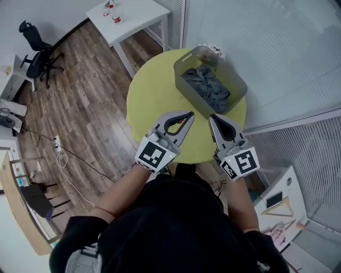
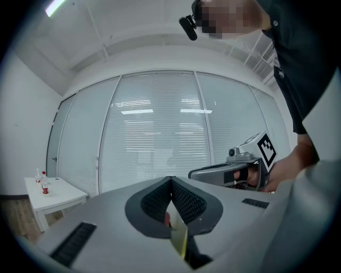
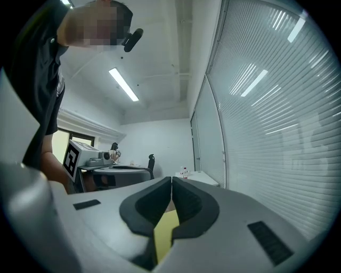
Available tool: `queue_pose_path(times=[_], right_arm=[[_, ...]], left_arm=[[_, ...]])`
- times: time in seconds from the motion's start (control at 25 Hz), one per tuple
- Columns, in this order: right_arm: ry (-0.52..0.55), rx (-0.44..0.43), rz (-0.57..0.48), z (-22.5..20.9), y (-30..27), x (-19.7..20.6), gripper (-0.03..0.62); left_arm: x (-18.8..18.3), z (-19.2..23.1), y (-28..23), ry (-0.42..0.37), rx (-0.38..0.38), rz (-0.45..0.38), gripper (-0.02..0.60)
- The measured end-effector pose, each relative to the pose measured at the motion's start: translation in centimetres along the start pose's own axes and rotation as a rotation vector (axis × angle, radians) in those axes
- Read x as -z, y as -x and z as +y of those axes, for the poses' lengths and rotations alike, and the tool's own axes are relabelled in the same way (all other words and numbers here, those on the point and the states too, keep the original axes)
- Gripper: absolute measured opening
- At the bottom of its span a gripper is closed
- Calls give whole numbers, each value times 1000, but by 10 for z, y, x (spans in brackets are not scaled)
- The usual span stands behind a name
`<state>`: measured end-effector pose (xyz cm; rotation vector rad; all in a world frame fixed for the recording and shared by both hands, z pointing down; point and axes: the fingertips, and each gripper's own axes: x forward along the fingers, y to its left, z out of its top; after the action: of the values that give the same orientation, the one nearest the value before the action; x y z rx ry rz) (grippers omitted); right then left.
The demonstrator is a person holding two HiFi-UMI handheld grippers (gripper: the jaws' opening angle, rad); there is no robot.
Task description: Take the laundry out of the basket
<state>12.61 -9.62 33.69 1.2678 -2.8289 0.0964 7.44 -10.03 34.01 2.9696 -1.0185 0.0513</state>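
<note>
Grey left claw: we see the left gripper with its jaws pressed together at the tips, nothing caught between the ribbed pads.
Grey right claw: the right gripper is the same, jaws closed tip to tip and pinching nothing.
Pose: both point level, out over the table, side by side and apart from each other, each marker cube back by the person's hand.
Cross view: from the left gripper view we catch the right gripper out to the side, a hand wrapped round its handle.
Table: round and yellow-green, lying under both claws.
Basket: a grey bin stands on the table's far side, just beyond the jaw tips and touched by neither.
Laundry: a grey-blue bundle is crumpled inside the basket.
Beyond: glass wall with slatted blinds behind the basket.
Further off: a white side table with small red bottles, a black office chair, wood-plank floor.
</note>
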Motion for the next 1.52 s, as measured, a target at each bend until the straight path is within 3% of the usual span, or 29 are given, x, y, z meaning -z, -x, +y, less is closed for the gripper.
queue_pose_path(times=[0.28, 0.44, 0.72, 1.12, 1.52], right_arm=[[24, -28, 21, -60, -19, -5, 25], [10, -34, 92, -96, -28, 10, 25], [-6, -67, 111, -132, -48, 26, 25], [31, -78, 316, -149, -90, 77, 26], [119, -104, 556, -170, -141, 133, 38]], left_arm=[[-5, 26, -57, -13, -51, 12, 6], [0, 35, -84, -7, -78, 15, 6], [17, 59, -117, -2, -125, 27, 6], [52, 101, -143, -32, -67, 68, 6], [80, 144, -175, -14, 18, 39, 6]])
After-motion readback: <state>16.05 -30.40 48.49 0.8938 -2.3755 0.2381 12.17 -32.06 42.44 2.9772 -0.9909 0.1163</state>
